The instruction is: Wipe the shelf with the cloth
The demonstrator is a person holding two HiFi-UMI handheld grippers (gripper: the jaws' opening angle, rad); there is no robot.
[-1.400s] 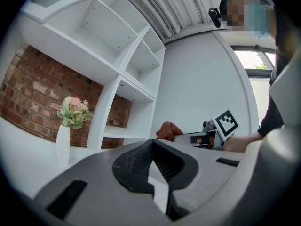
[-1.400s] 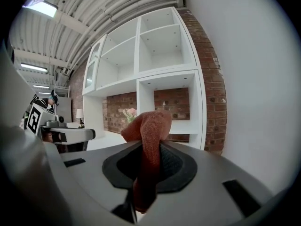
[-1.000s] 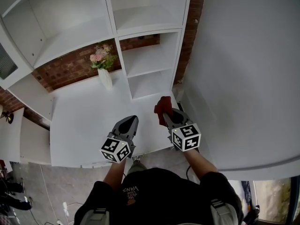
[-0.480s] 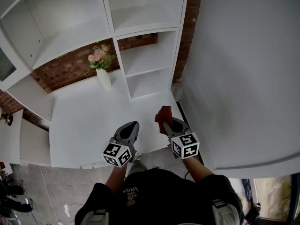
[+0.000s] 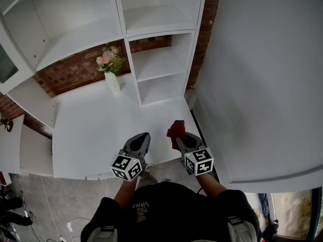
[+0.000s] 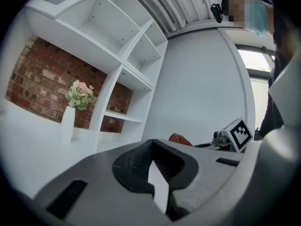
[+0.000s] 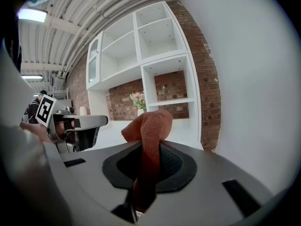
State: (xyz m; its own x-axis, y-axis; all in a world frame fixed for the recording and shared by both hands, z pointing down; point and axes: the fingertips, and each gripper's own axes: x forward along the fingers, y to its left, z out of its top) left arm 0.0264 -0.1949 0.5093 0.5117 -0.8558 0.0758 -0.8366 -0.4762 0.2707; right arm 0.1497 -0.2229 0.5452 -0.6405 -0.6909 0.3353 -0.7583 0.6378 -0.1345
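Observation:
A rust-red cloth (image 5: 175, 128) sticks up from my right gripper (image 5: 180, 137), which is shut on it, over the near right part of the white counter (image 5: 96, 125). In the right gripper view the cloth (image 7: 149, 128) is folded between the jaws and rises above them. My left gripper (image 5: 141, 141) hovers beside it on the left, near the counter's front edge, shut and holding nothing; its jaws meet at the tips (image 6: 152, 143). The white shelf unit (image 5: 157, 63) stands at the back of the counter, well beyond both grippers.
A white vase with pink flowers (image 5: 112, 80) stands on the counter against the shelf unit's left post, in front of a brick wall (image 5: 70, 77). A tall white wall (image 5: 262, 74) bounds the right side. Grey floor (image 5: 55, 205) lies below the counter's front edge.
My right gripper has drawn back with the cloth from mid-counter toward the front edge. The left gripper has shifted only slightly.

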